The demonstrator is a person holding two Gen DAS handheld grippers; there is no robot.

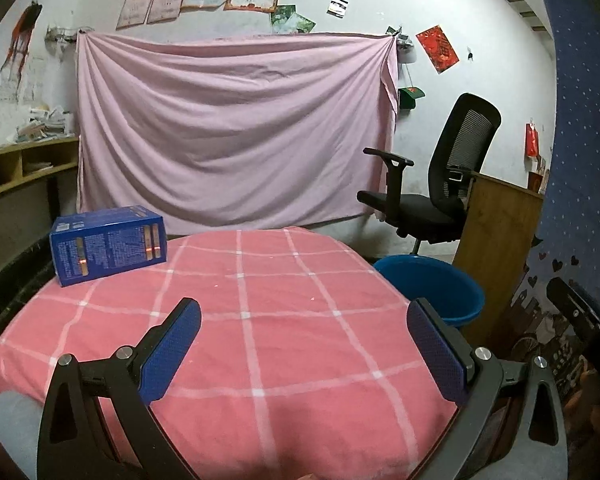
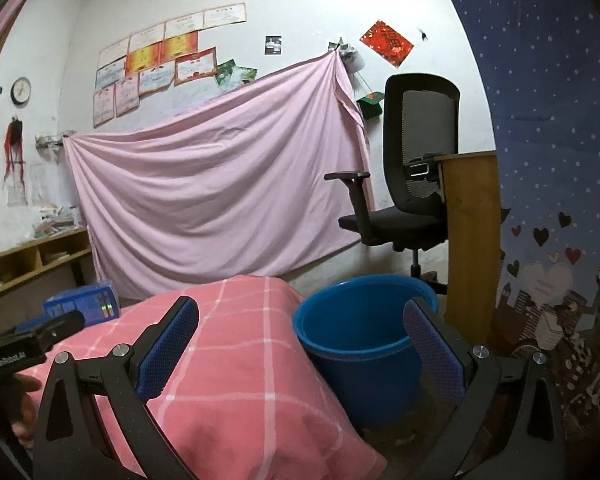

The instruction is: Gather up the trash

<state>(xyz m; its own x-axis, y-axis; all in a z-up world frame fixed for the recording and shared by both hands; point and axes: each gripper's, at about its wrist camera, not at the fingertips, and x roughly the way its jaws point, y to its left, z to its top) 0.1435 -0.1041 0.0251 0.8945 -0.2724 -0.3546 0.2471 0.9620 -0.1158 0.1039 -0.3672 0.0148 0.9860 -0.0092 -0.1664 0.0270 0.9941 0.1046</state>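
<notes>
A: Right, jaws first. We logged the left gripper (image 1: 304,316) with its jaws spread wide and nothing between the blue pads; only pink checked cloth showed through the gap.

B: Agreed. We noted the same for the right gripper (image 2: 300,316): jaws wide apart, pads bare, gripping nothing. Through its gap we saw the edge of the table and the blue bucket (image 2: 364,320).

A: Moving outward. In the left wrist view the gripper hovered over the near part of the table (image 1: 260,280), which was covered by the pink checked cloth. We recorded the blue box (image 1: 109,243) lying on its long side at the far left edge of the cloth, well apart from the jaws.

B: From the right wrist view we saw that blue box (image 2: 84,303) only partly, behind the left gripper's body, at far left.

A: The blue bucket (image 1: 432,284) stood on the floor just beside the table's right edge, upright and open. We could not tell what lay inside it.

B: Further out we noted a black office chair (image 2: 412,184) beside a wooden desk (image 2: 472,232), and a pink sheet (image 1: 236,128) hung across the back wall.
</notes>
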